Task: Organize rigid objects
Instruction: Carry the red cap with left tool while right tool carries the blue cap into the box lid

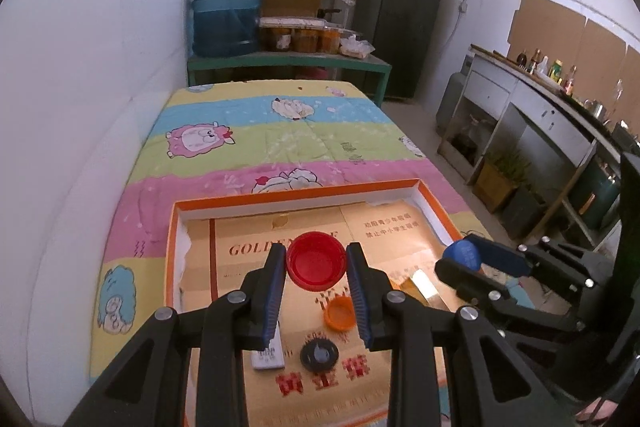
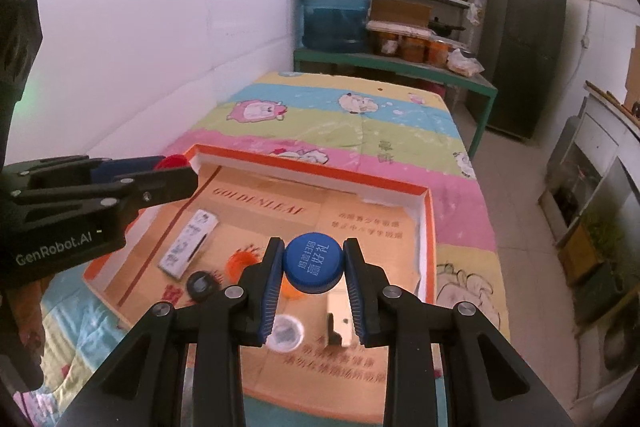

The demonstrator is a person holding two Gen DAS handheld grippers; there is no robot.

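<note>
A red bottle cap (image 1: 316, 262) is clamped between the fingers of the left gripper (image 1: 317, 281), above the middle of the orange-rimmed tray (image 1: 280, 195). A blue bottle cap (image 2: 313, 264) is gripped likewise by the right gripper (image 2: 313, 281), nearer the tray's right wall. An orange cap (image 1: 340, 313), a black gear (image 1: 319, 355) and a white remote (image 2: 189, 241) lie on the tray floor. Each cap should probably be lowered level onto bare floor before being released, so that rolling is avoided.

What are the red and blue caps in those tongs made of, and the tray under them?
The red cap and blue cap look like moulded plastic: ribbed rims, slight sheen, and white print on the blue. The orange-rimmed tray seems cardboard, with a matte printed tan floor and white inner walls.
</note>
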